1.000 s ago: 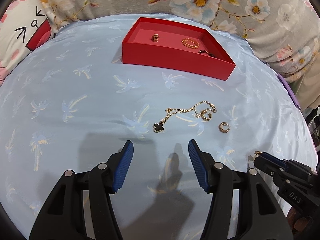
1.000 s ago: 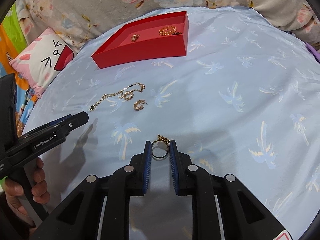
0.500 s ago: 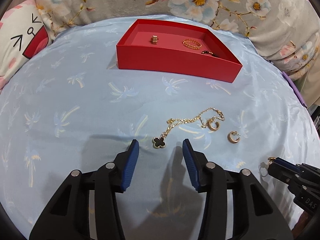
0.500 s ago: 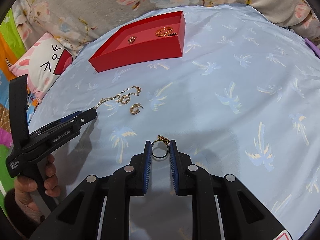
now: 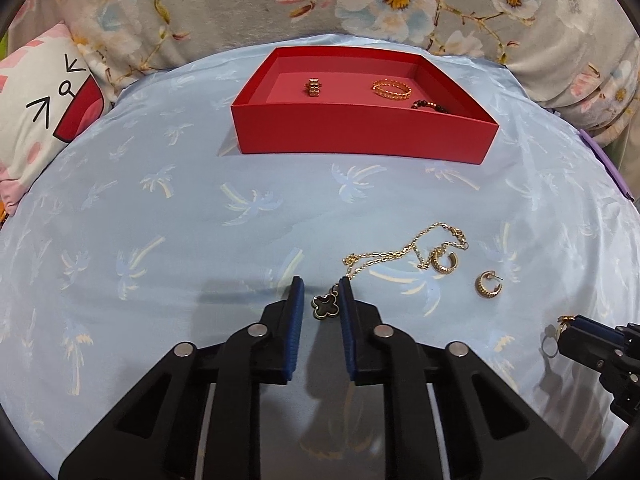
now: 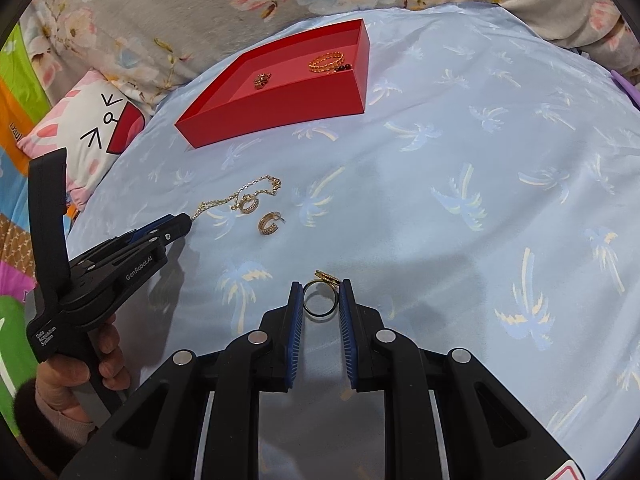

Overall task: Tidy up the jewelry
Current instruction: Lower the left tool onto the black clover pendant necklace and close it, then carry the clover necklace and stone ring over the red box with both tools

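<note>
Left gripper (image 5: 321, 307) pinches clover pendant (image 5: 326, 306) to lift its chain (image 5: 394, 255); right gripper (image 6: 320, 300) clamps gold ring (image 6: 319, 301), both bound for far red tray (image 5: 362, 134).

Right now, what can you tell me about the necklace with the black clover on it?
The necklace is a thin gold-looking chain with a dark four-leaf clover charm rimmed in gold. It lies loosely curled on the blue palm-print cloth, outside the red box. The left gripper is shut on the charm; one hoop earring sits against the chain.
</note>
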`<state>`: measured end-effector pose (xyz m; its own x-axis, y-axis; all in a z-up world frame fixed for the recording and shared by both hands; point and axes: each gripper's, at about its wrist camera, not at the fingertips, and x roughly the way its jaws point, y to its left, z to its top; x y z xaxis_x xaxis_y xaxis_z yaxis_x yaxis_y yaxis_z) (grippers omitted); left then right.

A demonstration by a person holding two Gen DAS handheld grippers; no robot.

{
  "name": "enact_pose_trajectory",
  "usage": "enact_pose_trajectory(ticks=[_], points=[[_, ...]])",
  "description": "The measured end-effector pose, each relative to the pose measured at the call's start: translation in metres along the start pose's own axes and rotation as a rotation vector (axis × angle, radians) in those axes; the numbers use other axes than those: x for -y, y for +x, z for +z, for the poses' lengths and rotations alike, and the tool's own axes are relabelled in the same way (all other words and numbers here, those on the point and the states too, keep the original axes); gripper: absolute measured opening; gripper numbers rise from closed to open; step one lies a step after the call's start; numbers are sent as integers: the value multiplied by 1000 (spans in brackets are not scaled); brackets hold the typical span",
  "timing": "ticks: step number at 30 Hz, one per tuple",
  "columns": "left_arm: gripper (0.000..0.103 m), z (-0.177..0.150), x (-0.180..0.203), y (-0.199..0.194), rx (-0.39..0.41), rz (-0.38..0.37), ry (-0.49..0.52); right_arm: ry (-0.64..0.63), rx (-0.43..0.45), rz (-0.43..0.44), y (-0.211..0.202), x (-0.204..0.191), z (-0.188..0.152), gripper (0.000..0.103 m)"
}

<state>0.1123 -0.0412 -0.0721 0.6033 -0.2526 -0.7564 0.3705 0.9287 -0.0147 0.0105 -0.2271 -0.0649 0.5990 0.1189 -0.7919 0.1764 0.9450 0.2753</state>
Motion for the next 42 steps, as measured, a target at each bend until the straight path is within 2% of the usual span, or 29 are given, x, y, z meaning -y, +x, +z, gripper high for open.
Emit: enact_pose_trajectory(ticks=[2,9,13,18,32,42], points=[[12,0,0,0,0,6,0,1,0,1,0,0,0,17],[12,0,-1,-1,-2,-1,-8,2,7,-1,-3,-1,1,17],[12,-1,-12,-7,-21,-69,-72,1,14,-2,-6,-1,1,17],[12,4,-21,-25,-2,-120,-117,-6,20,0,-9,-3,3,17],[12,57,-30,-112,201,-202,-130,-32,91,44,-36,-20,23,17],[12,95,-35,-149,326,-201,-103,-57,140,97,-48,-32,55,17]])
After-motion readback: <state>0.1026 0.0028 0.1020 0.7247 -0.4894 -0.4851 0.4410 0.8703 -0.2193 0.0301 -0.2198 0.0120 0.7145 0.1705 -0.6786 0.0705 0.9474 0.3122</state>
